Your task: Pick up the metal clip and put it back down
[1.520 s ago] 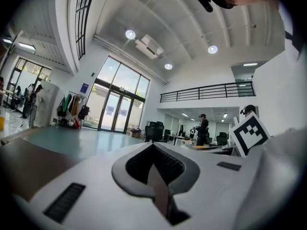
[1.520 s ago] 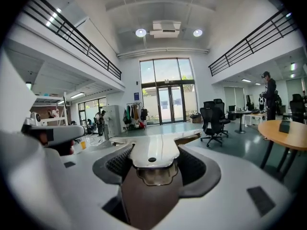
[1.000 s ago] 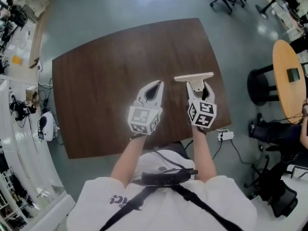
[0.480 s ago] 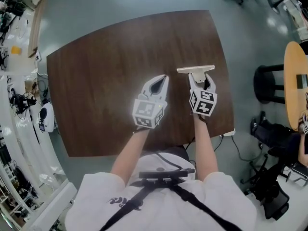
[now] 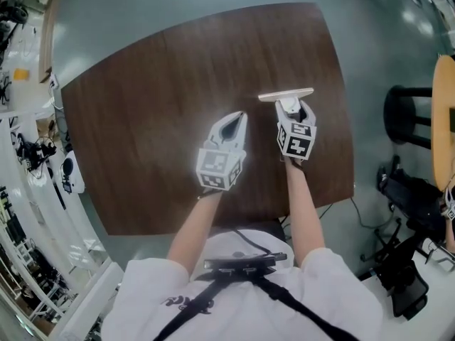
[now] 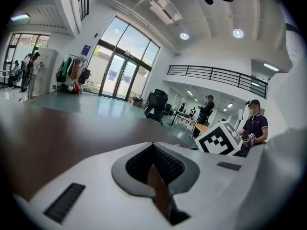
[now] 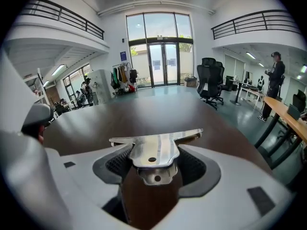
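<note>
The metal clip (image 5: 286, 94) is a shiny T-shaped piece with a long flat bar across its top. Its narrow stem sits between the pads of my right gripper (image 5: 290, 109), which is shut on it over the right part of the dark brown table (image 5: 142, 119). In the right gripper view the clip (image 7: 158, 140) fills the space between the jaws of the right gripper (image 7: 156, 156), bar lying crosswise beyond the tips. My left gripper (image 5: 233, 121) hovers beside it to the left, shut and holding nothing; its tips meet in the left gripper view (image 6: 153, 147).
The table's right edge (image 5: 348, 141) lies close to the right gripper. A black stool (image 5: 409, 116) and a round light-wood table (image 5: 444, 119) stand on the floor to the right. White benches with equipment (image 5: 28, 155) line the left. Standing people (image 6: 254, 123) show far off.
The head view has shifted, so table and grippers sit higher in the picture. The right gripper still holds the clip the same way; the left gripper stays shut beside it.
</note>
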